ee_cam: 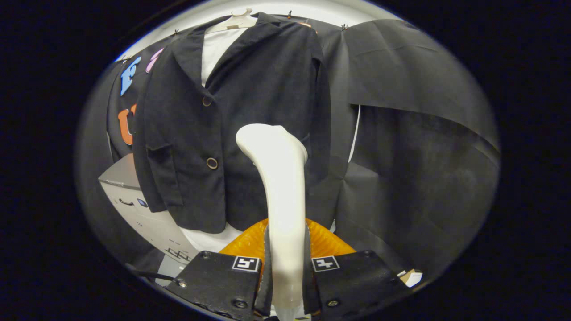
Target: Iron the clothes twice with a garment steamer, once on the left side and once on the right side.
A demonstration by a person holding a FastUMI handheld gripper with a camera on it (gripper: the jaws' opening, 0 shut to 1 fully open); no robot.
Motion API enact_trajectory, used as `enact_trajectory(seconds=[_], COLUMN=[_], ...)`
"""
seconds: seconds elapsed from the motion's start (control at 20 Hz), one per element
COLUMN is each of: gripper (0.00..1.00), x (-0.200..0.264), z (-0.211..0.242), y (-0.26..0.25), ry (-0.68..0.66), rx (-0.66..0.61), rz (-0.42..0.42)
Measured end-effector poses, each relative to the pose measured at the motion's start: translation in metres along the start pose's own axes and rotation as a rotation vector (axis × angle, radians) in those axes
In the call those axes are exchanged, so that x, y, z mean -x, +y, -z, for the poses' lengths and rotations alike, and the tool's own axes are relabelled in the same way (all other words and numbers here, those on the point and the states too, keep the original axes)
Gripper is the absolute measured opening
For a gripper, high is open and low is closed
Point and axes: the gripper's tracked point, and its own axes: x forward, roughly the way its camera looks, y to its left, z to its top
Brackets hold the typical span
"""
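Gripper view, reading left to right: a pale cabinet point(134, 200) sits low at the left, partly behind the hem of the dark jacket point(214, 125), which hangs on a white hanger point(236, 20) over a white shirt point(214, 49) against the booth's black cloth wall. The jacket's buttoned front faces me, with a flap pocket on its left panel. My claw point(285, 272) is closed on the handle of the white garment steamer point(281, 178), both fingers pressing its sides, and the handle rises from between them with an orange piece just behind. The steamer's head sits in front of the jacket's right panel, near the lower button point(212, 163); I cannot tell whether it touches the cloth. I judge one pass on that panel is in hand. Next I would need a steady vertical stroke, keeping the head flat to the fabric, then a shift across to the other panel.
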Motion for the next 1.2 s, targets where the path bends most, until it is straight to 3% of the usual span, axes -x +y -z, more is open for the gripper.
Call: enact_trajectory(seconds=[1.2], gripper=[0.30], x=[-0.048], z=[0.144], y=[0.001], ry=[0.227], rx=[0.049], rz=[0.024])
